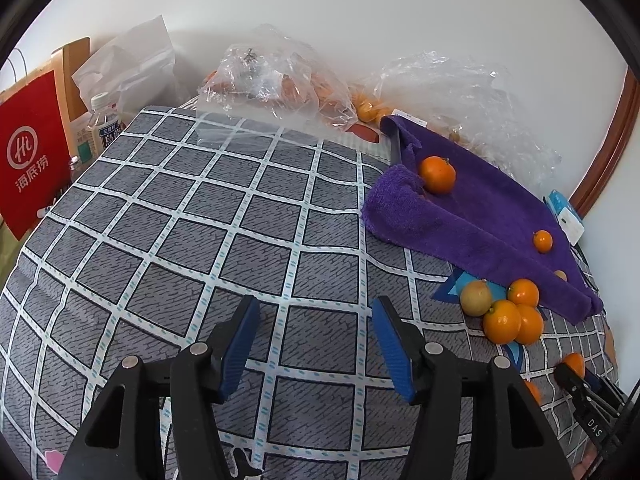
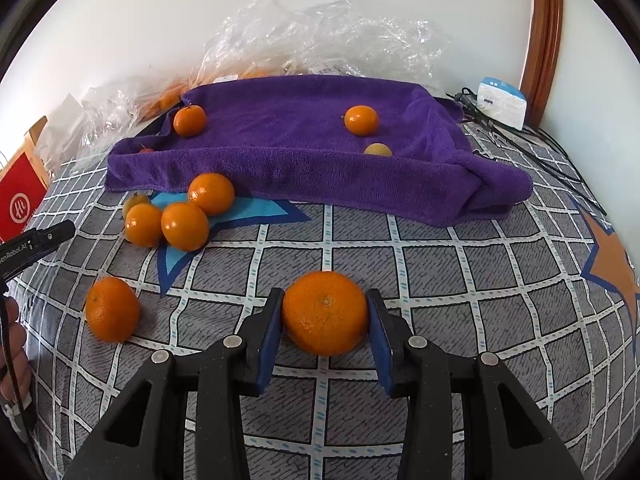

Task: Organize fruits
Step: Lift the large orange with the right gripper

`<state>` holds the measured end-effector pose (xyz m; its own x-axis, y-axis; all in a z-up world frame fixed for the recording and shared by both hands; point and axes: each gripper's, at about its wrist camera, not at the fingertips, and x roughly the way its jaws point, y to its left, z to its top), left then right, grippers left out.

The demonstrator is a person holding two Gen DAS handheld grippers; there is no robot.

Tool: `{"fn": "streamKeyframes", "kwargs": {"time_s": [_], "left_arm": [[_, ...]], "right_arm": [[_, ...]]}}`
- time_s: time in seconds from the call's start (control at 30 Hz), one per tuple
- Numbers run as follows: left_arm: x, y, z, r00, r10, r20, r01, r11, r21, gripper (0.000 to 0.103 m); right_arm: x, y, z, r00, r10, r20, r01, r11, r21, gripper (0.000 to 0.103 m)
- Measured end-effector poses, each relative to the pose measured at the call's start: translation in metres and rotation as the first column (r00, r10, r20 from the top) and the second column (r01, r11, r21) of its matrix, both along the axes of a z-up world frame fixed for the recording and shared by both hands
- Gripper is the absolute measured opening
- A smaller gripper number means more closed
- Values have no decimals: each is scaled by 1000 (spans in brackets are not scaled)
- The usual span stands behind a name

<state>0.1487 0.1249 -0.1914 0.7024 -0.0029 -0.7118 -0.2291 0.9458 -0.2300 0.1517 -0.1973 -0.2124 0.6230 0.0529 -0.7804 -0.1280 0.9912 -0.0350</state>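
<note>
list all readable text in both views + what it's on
"海底捞" with an "Hi" circle logo: red bag.
"DAS": right gripper.
"enRobot.AI", start cut off: left gripper.
Bottle label: too blurred to read.
White-blue box: print too small to read.

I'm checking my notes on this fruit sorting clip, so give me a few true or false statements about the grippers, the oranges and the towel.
1. The right gripper has an orange between its fingers. True.
2. The left gripper holds an orange. False: it is open, over bare tablecloth.
3. The towel is purple. True.
4. The towel has no fruit on it. False: several oranges lie on it, such as one near the back.
5. A cluster of oranges lies in front of the towel. True.
</note>
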Motion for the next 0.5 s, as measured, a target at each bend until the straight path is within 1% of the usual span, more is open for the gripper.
{"fn": "streamKeyframes", "kwargs": {"time_s": [0.2, 0.33, 0.4, 0.5], "left_arm": [[1, -3, -1, 1000, -10, -5, 10, 1000, 14, 59], [0, -2, 0, 1000, 2, -8, -2, 1000, 23, 60], [0, 0, -1, 1000, 5, -6, -5, 1000, 12, 60], [0, 0, -1, 1000, 5, -10, -5, 1000, 16, 61]], "right_arm": [[-2, 1, 0, 1000, 0, 10, 0, 1000, -14, 39], [-3, -1, 1, 1000, -2, 19, 2, 1000, 4, 39], [-4, -3, 2, 1000, -10, 25, 9, 1000, 9, 39], [-5, -5, 4, 999, -16, 29, 16, 1000, 18, 39]]}}
